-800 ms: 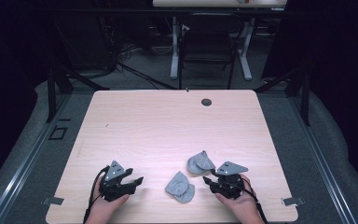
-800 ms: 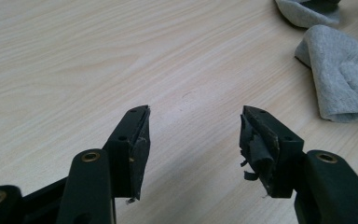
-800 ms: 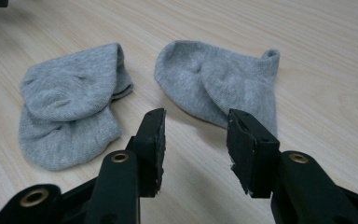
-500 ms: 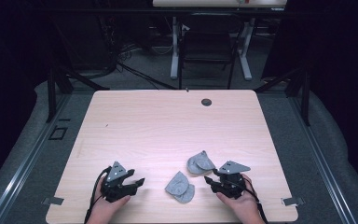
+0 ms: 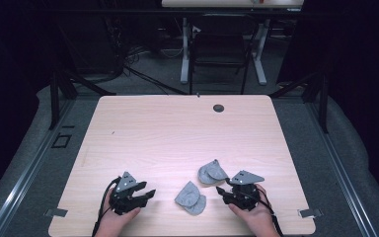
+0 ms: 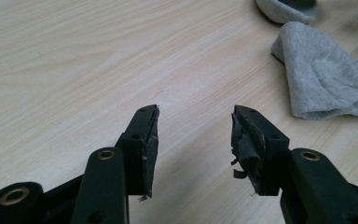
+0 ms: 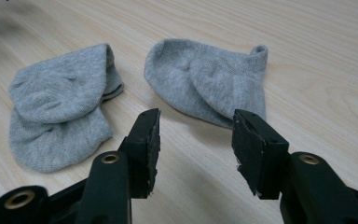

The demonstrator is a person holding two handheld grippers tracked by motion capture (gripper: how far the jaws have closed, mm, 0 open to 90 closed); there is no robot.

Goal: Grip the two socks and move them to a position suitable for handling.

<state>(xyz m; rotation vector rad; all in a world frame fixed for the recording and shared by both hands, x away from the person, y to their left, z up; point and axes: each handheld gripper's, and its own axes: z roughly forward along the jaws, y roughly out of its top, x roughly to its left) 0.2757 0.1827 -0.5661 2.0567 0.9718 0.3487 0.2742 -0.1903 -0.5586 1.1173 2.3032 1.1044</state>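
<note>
Since the earlier frames, little has been shifted: both grippers are found near the table's front edge much as before, the left one perhaps drawn slightly toward that edge, and the two socks lie where they lay.

At the left gripper [image 5: 145, 193], the jaws are held wide apart with nothing between them; in the left gripper view [image 6: 195, 135] bare wood is seen in the gap, and the pad lining of one jaw is frayed and peeling. It is carried by the left hand [image 5: 116, 217] at the front left of the table.

At the right gripper [image 5: 221, 191], the jaws are likewise spread wide and empty, as seen in the right gripper view [image 7: 196, 140]. It is carried by the right hand [image 5: 251, 215] at the front right and is pointed toward the socks without touching them.

Between the two grippers, the nearer grey sock [image 5: 191, 197] is laid crumpled on the wood, apart from both. The second grey sock [image 5: 212, 172] is placed just beyond the right gripper's jaws, slightly farther from the front edge, with its cuff turned up. The two socks are close together but not touching.

The light wooden table [image 5: 177, 133] is otherwise marked by a small dark round cap [image 5: 218, 107] near its far edge.
</note>
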